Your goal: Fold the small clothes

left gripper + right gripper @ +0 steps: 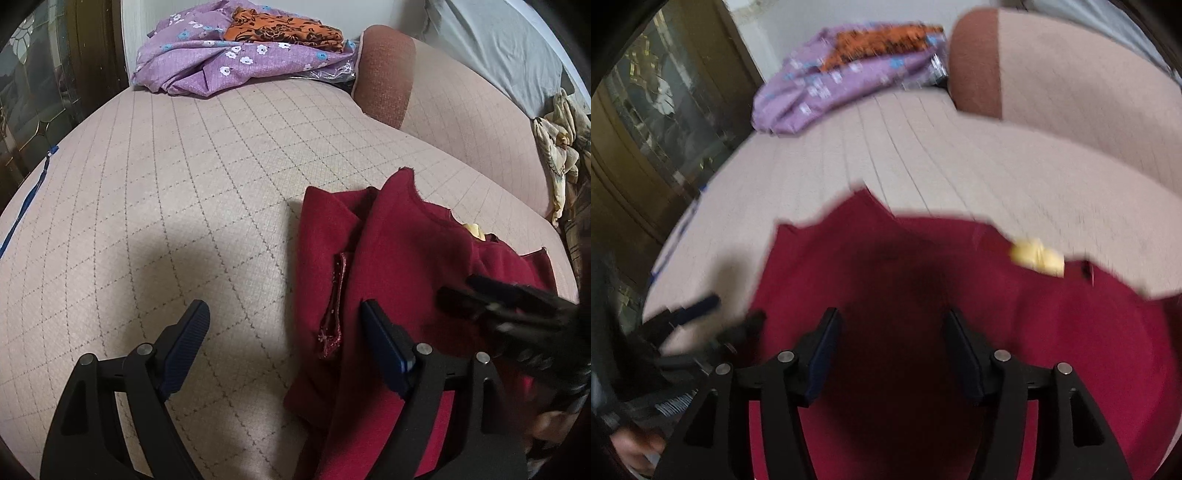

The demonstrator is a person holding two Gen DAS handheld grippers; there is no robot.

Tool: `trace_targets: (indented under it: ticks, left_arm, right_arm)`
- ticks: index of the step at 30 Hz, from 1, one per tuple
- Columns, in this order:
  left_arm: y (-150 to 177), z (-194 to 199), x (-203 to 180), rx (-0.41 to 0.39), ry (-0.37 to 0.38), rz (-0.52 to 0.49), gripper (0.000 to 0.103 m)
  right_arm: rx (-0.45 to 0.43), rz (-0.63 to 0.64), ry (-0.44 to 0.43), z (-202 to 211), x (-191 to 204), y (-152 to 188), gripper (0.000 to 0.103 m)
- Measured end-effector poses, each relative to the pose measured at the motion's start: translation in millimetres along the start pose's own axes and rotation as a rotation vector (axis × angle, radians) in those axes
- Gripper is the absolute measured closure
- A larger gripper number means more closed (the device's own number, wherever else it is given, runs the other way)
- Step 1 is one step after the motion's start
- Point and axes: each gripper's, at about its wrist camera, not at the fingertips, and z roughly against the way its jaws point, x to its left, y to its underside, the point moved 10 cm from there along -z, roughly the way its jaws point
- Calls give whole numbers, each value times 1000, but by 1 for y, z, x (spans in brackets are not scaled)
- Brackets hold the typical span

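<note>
A dark red garment (391, 266) lies partly folded on the beige checked bed cover (184, 177), with a sparkly red trim strip (334, 306) showing at its left fold. My left gripper (284, 314) is open and empty, its right finger over the garment's left edge, its left finger over bare cover. My right gripper (892, 321) is open and empty, just above the red garment (923, 280); this view is motion-blurred. A small yellow patch (1038, 258) shows at the garment's far right edge. Each gripper appears blurred in the other's view.
A purple flowered cloth (221, 62) with an orange patterned cloth (284, 29) on it lies at the bed's far end. A brown-ended bolster (384, 74) lies at the back right. A wooden glass-fronted cabinet (646, 129) stands left of the bed.
</note>
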Motion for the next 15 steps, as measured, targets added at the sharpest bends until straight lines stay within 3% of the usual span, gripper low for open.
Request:
trace_targets:
  ticks: [3, 5, 8, 15]
  left_arm:
    - [8, 8, 1, 26, 25, 32, 19]
    - [13, 16, 2, 40, 46, 58, 19]
    - [19, 27, 4, 32, 53, 71, 19]
    - [26, 26, 14, 28, 46, 83, 19]
  right_arm:
    - [13, 25, 19, 5, 10, -4, 41]
    - [-8, -5, -68, 16, 24, -16, 41]
    - [-24, -4, -111, 21, 42, -33, 40]
    - [64, -34, -174, -33, 74, -53, 41]
